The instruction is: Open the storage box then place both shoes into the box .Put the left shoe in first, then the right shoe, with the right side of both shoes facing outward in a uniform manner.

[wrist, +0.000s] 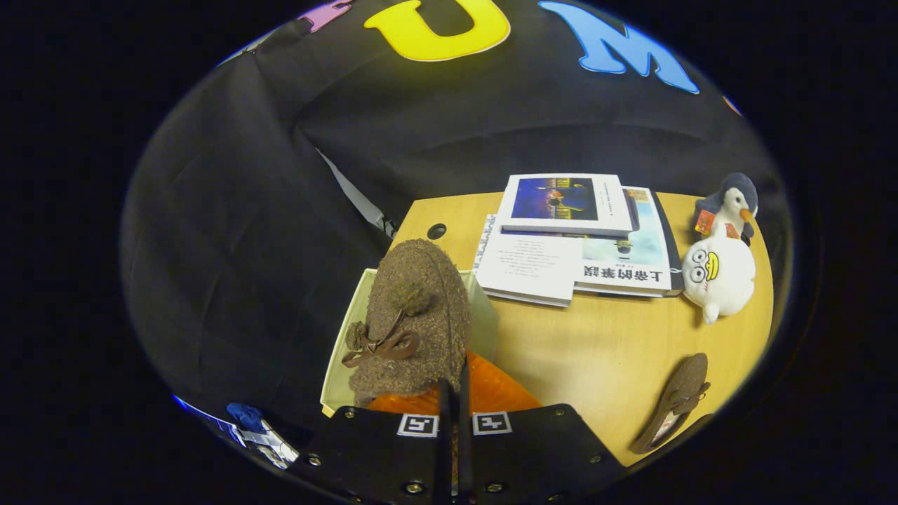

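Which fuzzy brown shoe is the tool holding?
The shoe with the bow, just ahead of the tool, pinched at its edge over the pale box. The other shoe lies alone on the table, by the plush toys.

The gripper (454, 400) is a black device with two broad, flat black plates spreading out toward four and eight o'clock from its centre. Two thin black fingers (445, 421) run side by side up toward twelve o'clock, nearly touching, with only a narrow slit between them. At the base of each finger sits a small white square tag (418, 425) printed with a blocky black pattern, one on either side of the slit. Small silver screw heads (414, 487) dot the plates: a pair close to the slit at six o'clock, and others along the outer rims. The plates have a matte finish with angled, straight-cut edges.
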A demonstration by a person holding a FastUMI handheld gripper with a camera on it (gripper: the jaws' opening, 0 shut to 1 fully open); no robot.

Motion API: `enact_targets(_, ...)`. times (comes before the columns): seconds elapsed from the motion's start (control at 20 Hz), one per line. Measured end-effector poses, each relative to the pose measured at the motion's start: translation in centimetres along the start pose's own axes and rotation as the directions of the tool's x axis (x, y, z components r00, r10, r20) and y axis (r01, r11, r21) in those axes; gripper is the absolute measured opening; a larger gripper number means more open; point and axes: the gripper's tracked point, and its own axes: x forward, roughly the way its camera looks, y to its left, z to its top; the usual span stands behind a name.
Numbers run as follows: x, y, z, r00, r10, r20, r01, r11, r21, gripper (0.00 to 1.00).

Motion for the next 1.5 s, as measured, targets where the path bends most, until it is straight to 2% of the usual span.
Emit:
enact_targets(0.2,2.8,3.0,-0.1,0.999,0.019,-0.05,-0.021,0.999,-0.034,0.04)
enact_targets(0.7,9.4,5.5,-2.2,0.985,-0.035,-0.167,0.022,0.996,-0.084,0.04)
enact_targets(0.9,10.6,6.6,-2.9,0.984,-0.007,-0.18,-0.01,0.996,-0.09,0.04)
enact_targets(0.95,10.4,6.8,-3.1,0.984,0.007,-0.179,-0.022,0.997,-0.08,0.14)
enact_targets(1.0,10.5,6.9,-3.1,0.982,0.026,-0.187,-0.04,0.997,-0.072,0.31)
enact_targets(1.15,9.3,6.0,-1.8,0.987,0.013,-0.162,-0.028,0.995,-0.093,0.85)
enact_targets(1.5,5.7,4.1,0.8,0.993,0.045,-0.11,-0.053,0.996,-0.071,0.85)
